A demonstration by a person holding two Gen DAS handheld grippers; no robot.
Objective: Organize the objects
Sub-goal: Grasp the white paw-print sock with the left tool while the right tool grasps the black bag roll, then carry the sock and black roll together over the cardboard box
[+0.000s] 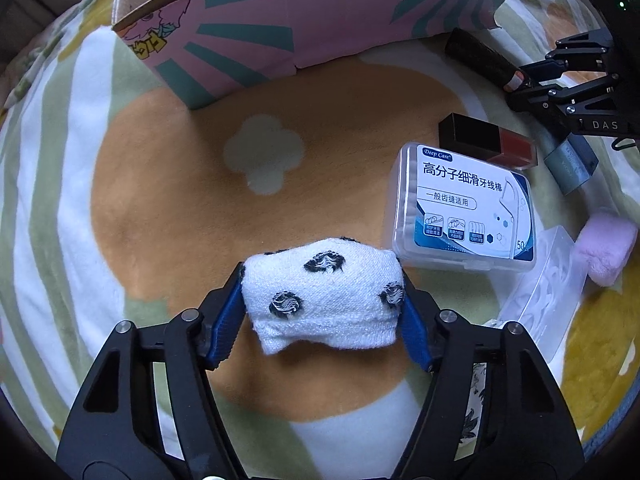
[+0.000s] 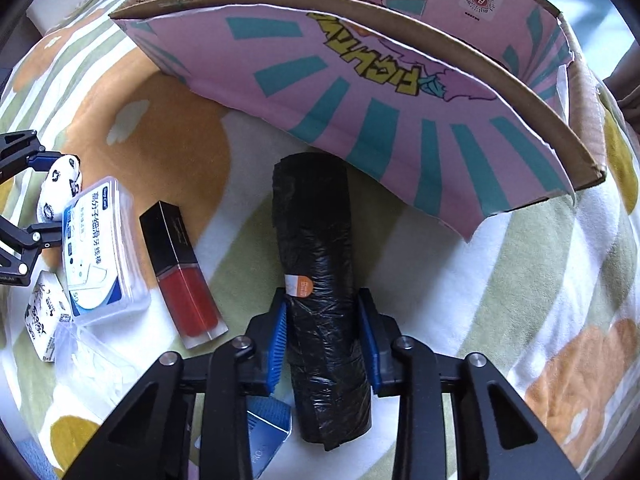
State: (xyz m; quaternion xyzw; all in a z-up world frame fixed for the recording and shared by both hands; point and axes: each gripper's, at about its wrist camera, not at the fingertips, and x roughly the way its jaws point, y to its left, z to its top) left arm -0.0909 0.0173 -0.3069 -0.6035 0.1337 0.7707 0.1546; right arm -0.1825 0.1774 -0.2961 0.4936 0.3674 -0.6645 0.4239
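Pink cardboard box (image 2: 380, 92) with teal rays is seen at 12 o'clock in both wrist views, its open flap (image 2: 400, 128) leaning toward the grippers over the striped green, white and orange fleece blanket (image 1: 168, 208).

Black rolled plastic bin-bag bundle (image 2: 324, 300) is held between the right gripper (image 2: 324, 344) jaws, closed on its lower half. Long axis runs along 6–12 o'clock, far end just under the flap edge. The flap is judged the obstruction: the roll would need lifting over it.

White rolled sock with black spots (image 1: 324, 292) is clamped in the left gripper (image 1: 322, 304) jaws, box well apart at 12 o'clock; the right gripper is judged nearer.

Clear floss-pick case with blue label (image 1: 468, 208) lies at 2 o'clock of the sock; beyond it, touching, a square red lip-gloss tube with black cap (image 1: 488, 140).
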